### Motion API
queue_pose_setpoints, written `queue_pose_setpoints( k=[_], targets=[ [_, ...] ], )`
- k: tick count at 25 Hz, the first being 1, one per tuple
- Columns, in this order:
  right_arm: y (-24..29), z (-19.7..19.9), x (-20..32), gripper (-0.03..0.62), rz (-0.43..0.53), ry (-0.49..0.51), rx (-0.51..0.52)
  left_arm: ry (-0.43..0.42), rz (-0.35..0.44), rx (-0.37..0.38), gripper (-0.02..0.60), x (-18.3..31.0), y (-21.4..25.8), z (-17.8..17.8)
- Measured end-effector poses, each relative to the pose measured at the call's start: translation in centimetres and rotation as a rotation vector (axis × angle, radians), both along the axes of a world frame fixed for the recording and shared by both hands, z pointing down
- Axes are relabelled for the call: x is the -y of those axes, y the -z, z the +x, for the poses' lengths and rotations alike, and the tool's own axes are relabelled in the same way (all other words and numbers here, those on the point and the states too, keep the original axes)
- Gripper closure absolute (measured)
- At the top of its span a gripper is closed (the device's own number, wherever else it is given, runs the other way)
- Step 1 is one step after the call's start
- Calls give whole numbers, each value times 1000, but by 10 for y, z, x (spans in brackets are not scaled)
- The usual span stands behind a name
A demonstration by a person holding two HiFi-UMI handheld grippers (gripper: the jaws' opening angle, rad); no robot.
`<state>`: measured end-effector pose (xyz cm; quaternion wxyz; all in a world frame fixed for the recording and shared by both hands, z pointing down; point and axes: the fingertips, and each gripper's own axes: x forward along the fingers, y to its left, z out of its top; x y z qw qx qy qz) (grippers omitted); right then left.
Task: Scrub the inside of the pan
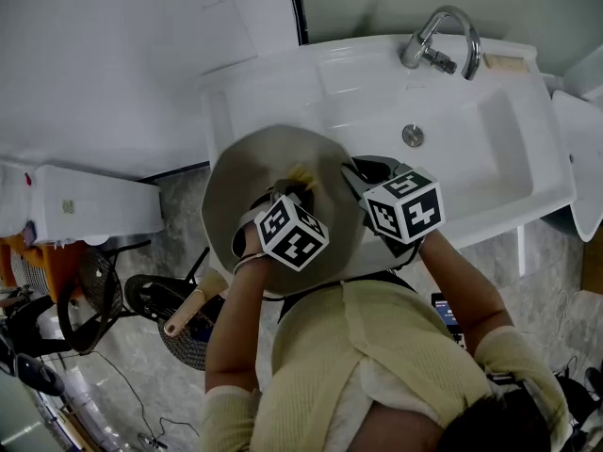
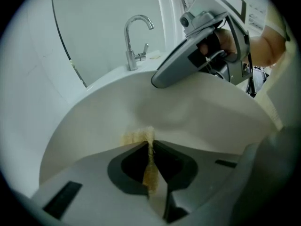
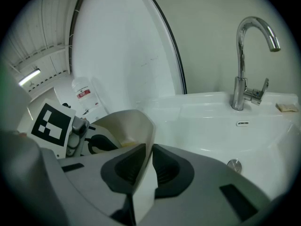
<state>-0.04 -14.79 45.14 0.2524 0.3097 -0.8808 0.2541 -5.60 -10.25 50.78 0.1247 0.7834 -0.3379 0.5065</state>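
Broadly, everything happens over the white sink (image 1: pixel 490 149), with its faucet (image 1: pixel 443 40) at the far rim. The pan (image 1: pixel 273 168) is held up in the air above the near left corner of the basin, tipped so that its pale cream inside faces the person. It rests on nothing.

The right tongs (image 3: pixel 149 149) are clenched on the pan's thin side wall, one jaw inside and one outside, and carry all of its weight. The left tongs (image 2: pixel 149 142) are clamped on a thin yellowish scrub pad (image 2: pixel 136 136), whose frayed front edge sticks out past the tips and touches the pan's inner surface.

The pan looks rigid and fairly wide, so held by a single point on the rim it will probably want to swing or twist when the pad pushes on it. The smooth coated wall is likely slippery in the jaws, more so if wet. A deep bite over the rim, on the side opposite the scrubbing pressure, should hold best. What appears to be the pan's handle (image 1: pixel 188 309) points down and to the left, and would give a steadier hold.

The pad seems soft and flimsy, so it will likely fold. Gripping it close to the working edge, as now, keeps it stiff enough to rub with.
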Motion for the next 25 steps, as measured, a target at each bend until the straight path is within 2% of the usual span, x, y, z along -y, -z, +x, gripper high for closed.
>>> queue_pose_setpoints(
  k=[3, 13, 25],
  targets=[
    [0, 0, 0, 546, 1, -1, -2, -31, -22, -9, 500, -7, 0, 5],
    [0, 0, 0, 546, 2, 2, -7, -208, -106, -1, 500, -47, -1, 25],
    [-1, -1, 0, 546, 4, 2, -10, -272, -245, -8, 500, -86, -2, 24]
  ],
)
